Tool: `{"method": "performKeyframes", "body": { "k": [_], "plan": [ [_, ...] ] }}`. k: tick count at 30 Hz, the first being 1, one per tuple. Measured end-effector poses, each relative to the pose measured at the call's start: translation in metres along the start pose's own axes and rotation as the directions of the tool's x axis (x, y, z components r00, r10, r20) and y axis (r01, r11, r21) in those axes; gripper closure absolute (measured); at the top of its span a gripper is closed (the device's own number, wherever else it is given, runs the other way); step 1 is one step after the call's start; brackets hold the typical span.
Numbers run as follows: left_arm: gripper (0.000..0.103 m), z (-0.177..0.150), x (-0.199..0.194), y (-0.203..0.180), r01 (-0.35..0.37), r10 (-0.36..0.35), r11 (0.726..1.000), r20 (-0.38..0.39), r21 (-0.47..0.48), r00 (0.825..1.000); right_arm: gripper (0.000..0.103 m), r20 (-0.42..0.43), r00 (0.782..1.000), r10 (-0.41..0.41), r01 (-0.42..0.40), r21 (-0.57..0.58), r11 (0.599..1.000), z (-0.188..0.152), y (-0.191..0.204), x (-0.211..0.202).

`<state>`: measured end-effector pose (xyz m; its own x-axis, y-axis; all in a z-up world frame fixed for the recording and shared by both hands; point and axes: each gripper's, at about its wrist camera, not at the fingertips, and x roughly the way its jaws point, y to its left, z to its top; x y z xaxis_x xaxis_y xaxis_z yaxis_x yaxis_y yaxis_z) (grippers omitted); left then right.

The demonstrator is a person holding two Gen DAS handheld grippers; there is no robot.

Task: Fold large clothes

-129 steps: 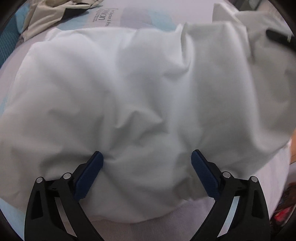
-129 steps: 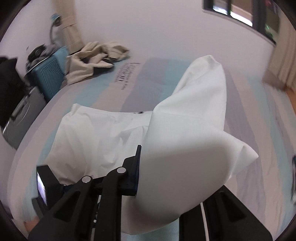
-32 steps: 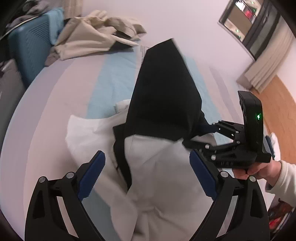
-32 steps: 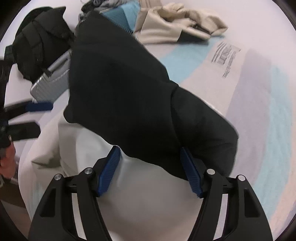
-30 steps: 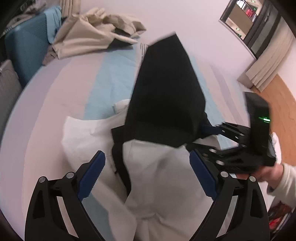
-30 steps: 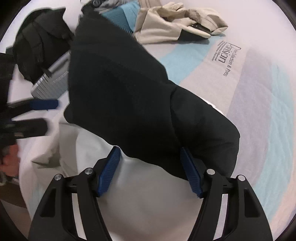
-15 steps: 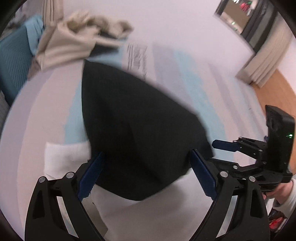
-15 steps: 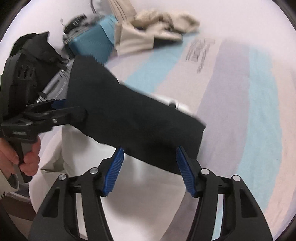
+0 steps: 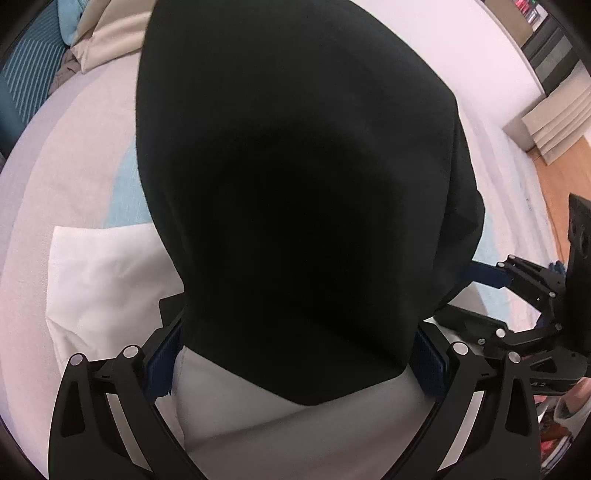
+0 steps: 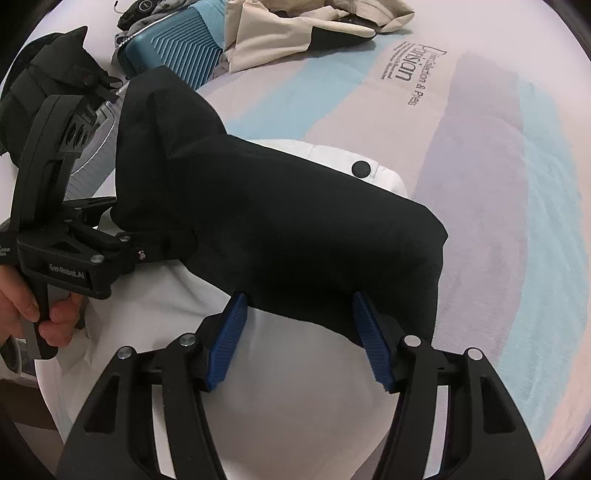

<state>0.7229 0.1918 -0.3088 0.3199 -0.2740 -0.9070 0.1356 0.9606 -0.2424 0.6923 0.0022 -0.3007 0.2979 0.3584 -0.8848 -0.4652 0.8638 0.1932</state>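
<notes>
A large black-and-white garment lies on the bed. Its black part (image 9: pixel 295 184) fills the left wrist view, with a white part (image 9: pixel 103 280) spread to the left. My left gripper (image 9: pixel 299 332) straddles the black fold; its jaws are opening and the fabric drapes over both blue pads. In the right wrist view the black part (image 10: pixel 277 221) runs from the left gripper down to my right gripper (image 10: pixel 299 314). That gripper is shut on the garment's edge, black above and white cloth (image 10: pixel 295 406) bulging below. A black snap (image 10: pixel 361 169) shows on the white collar.
The striped mattress (image 10: pixel 498 221) stretches to the right. A beige garment (image 10: pixel 295 26), a teal suitcase (image 10: pixel 177 48) and a black bag (image 10: pixel 48 81) sit at the far end. A hand (image 10: pixel 22 302) grips the left tool. Wooden floor (image 9: pixel 554 166) lies beyond the bed.
The raised black fold has swung down toward the bed and between the left jaws. Both grippers have sunk lower, and the left one has closed in on the fabric.
</notes>
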Motion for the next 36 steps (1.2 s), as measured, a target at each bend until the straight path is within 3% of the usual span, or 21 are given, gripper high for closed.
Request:
{"method": "performKeyframes", "body": {
  "k": [5, 10, 13, 16, 22, 25, 27, 29, 33, 36],
  "plan": [
    [0.005, 0.0, -0.016, -0.016, -0.057, 0.057, 0.998, 0.048, 0.007, 0.997, 0.045, 0.038, 0.999, -0.024, 0.024, -0.004, 1.0, -0.002, 0.005, -0.011],
    [0.007, -0.014, -0.057, -0.044, -0.148, 0.142, 0.988, 0.137, 0.037, 0.98, 0.045, 0.084, 0.996, -0.015, 0.014, 0.021, 1.0, -0.013, 0.01, -0.051],
    [0.007, -0.029, -0.072, -0.058, -0.14, 0.132, 0.989, 0.161, 0.04, 0.978, 0.045, 0.087, 0.996, -0.014, 0.012, 0.031, 0.999, -0.027, 0.015, -0.07],
    [0.006, -0.045, -0.063, -0.06, -0.136, 0.13, 0.99, 0.133, 0.037, 0.983, 0.045, 0.056, 0.998, -0.015, 0.013, 0.041, 0.999, -0.04, 0.014, -0.069],
    [0.005, -0.064, -0.039, -0.04, -0.127, 0.126, 0.992, 0.094, 0.012, 0.988, 0.045, 0.025, 0.999, -0.023, 0.022, 0.04, 0.999, -0.053, 0.013, -0.051],
    [0.006, -0.066, -0.051, -0.038, -0.111, 0.113, 0.993, 0.117, -0.027, 0.987, 0.043, 0.023, 1.0, -0.016, 0.015, 0.052, 0.999, -0.051, 0.012, -0.05],
    [0.006, -0.075, -0.074, -0.033, -0.109, 0.114, 0.993, 0.15, -0.039, 0.982, 0.029, 0.035, 0.999, -0.027, 0.025, 0.066, 0.998, -0.049, 0.01, -0.06],
    [0.006, -0.086, -0.095, -0.026, -0.107, 0.115, 0.993, 0.158, -0.058, 0.981, 0.024, 0.045, 0.999, -0.025, 0.021, 0.076, 0.997, -0.053, 0.004, -0.072],
    [0.006, -0.122, -0.11, 0.02, -0.11, 0.122, 0.988, 0.106, -0.11, 0.987, 0.022, 0.002, 1.0, -0.014, 0.014, 0.112, 0.994, -0.065, -0.011, -0.075],
    [0.006, -0.142, -0.097, 0.059, -0.046, 0.053, 0.975, 0.024, -0.215, 0.998, 0.022, -0.033, 0.999, 0.01, -0.005, 0.155, 0.988, -0.078, -0.028, -0.071]
  ]
}}
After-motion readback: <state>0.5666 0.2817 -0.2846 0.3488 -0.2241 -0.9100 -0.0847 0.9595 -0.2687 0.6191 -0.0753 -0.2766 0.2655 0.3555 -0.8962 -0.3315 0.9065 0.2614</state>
